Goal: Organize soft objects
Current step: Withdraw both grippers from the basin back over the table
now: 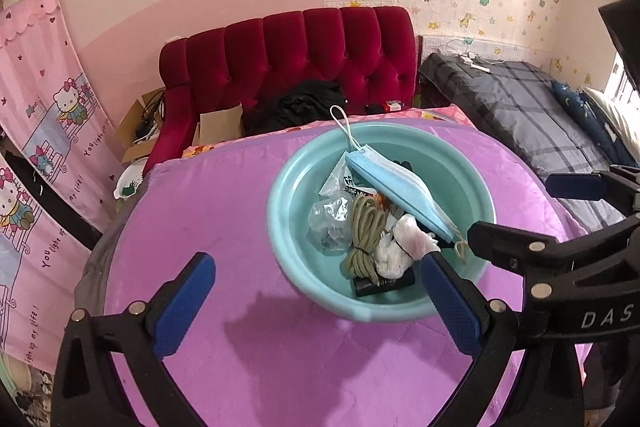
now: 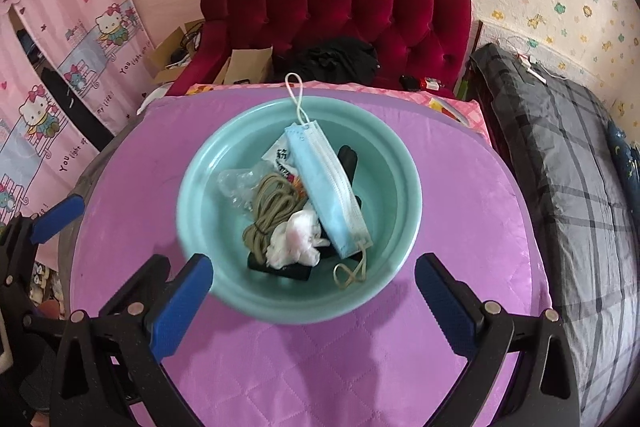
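Observation:
A teal basin (image 1: 288, 187) (image 2: 192, 203) stands on the purple quilted table cover. In it lie a blue face mask (image 1: 394, 187) (image 2: 326, 183), a coiled olive cord (image 1: 364, 231) (image 2: 270, 211), a crumpled white tissue (image 1: 404, 245) (image 2: 296, 237), clear plastic wrap (image 1: 330, 221) (image 2: 236, 183) and a black object (image 1: 382, 285) (image 2: 280, 269). My left gripper (image 1: 316, 293) is open and empty, near the basin's front rim. My right gripper (image 2: 314, 293) is open and empty, in front of the basin; its finger also shows in the left wrist view (image 1: 508, 239).
A red tufted sofa (image 1: 288, 55) (image 2: 340, 11) with black clothing and cardboard boxes stands behind the table. A bed with a grey plaid cover (image 1: 520, 111) (image 2: 568, 167) is at the right. A pink Hello Kitty curtain (image 1: 44, 115) (image 2: 72, 39) hangs at the left.

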`<state>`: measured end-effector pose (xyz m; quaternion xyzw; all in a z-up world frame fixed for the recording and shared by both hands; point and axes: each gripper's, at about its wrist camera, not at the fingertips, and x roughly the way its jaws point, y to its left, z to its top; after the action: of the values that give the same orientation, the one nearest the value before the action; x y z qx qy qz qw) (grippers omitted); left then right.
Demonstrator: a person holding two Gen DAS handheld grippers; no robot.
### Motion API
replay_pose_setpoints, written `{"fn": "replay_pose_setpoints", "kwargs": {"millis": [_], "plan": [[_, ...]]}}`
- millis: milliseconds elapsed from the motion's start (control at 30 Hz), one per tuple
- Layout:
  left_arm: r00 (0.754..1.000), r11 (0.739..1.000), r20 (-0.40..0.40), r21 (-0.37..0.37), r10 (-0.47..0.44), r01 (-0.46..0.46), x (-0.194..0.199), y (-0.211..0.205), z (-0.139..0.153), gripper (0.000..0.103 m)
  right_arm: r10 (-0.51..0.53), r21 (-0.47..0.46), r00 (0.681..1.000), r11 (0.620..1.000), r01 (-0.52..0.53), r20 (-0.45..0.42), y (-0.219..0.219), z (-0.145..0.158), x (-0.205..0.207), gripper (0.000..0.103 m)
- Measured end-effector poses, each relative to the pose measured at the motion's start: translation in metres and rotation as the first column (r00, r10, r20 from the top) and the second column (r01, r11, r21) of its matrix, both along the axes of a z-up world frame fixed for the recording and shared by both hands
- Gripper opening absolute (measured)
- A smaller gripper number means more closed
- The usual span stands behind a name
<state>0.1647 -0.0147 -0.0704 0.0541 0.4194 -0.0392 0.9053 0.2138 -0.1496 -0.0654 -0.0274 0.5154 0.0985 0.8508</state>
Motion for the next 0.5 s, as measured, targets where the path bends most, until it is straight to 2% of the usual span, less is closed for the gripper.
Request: {"fn": "replay_pose_setpoints", "kwargs": {"millis": [367, 500], "plan": [[0.999, 1.000, 0.037, 0.014, 0.013, -0.013, -0.052, 0.002, 0.012, 0.103, 0.008, -0.002, 0.999, 1.000, -0.008, 0.050, 0.004, 0.016, -0.055, 0.103], [1.000, 1.000, 0.025, 0.007, 0.016, -0.016, -0.068, 0.003, 0.009, 0.103, 0.015, -0.006, 0.998, 1.000, -0.014, 0.068, 0.005, 0.018, -0.075, 0.103]]}}
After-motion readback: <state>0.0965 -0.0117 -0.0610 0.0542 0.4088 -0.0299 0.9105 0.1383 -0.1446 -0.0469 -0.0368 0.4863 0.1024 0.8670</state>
